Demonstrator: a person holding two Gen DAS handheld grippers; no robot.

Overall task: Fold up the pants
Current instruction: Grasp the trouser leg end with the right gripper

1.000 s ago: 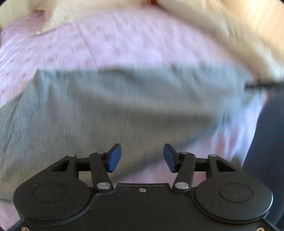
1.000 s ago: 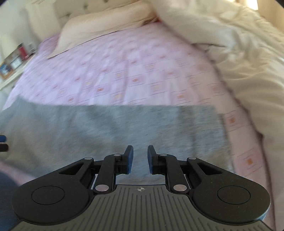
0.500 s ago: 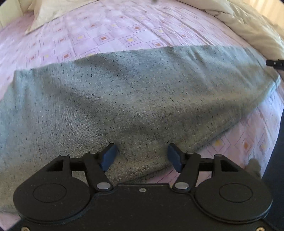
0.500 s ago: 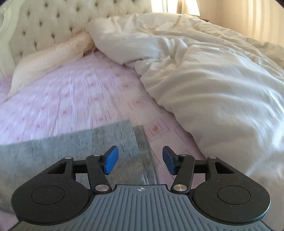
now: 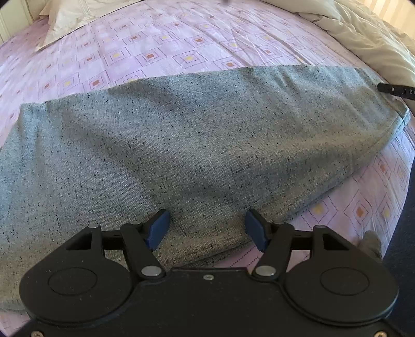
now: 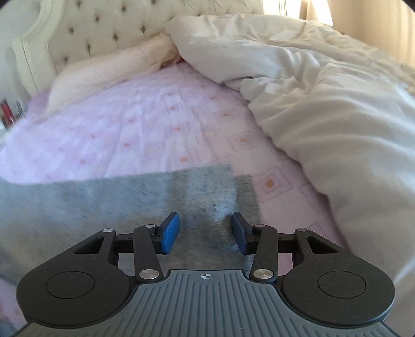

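From your left wrist camera, the grey pants (image 5: 197, 145) lie flat as a long folded band across the pink patterned bedsheet (image 5: 160, 49), and everything else is best placed against them. Your left gripper (image 5: 207, 229) sits at their near edge with its blue pads (image 5: 157, 232) spread wide apart, empty, the cloth's near hem running between and just under them. Beyond the pants' far edge the sheet is bare up to a cream pillow (image 5: 70, 15) at the far left. A rumpled cream duvet (image 5: 368, 36) lies beyond the pants' right end, close to it but not on it. A thin black rod-like tip (image 5: 396, 90) pokes in from the right edge, touching or just over that right end; what it belongs to cannot be told. A dark blue surface (image 5: 404, 233) fills the lower right, off the bed's side.

From your right wrist camera, somewhat blurred, the pants (image 6: 129, 202) fill the lower left, their end edge stopping just right of your right gripper (image 6: 205, 232). Its fingers are apart with nothing between them, hanging over the cloth near that end. The duvet (image 6: 324, 103) is heaped to the right of the pants, with a strip of bedsheet (image 6: 272, 186) between. Far behind the pants stand a pillow (image 6: 109, 70) and a tufted headboard (image 6: 109, 26). Small items (image 6: 7, 114) at the far left are too blurred to name.
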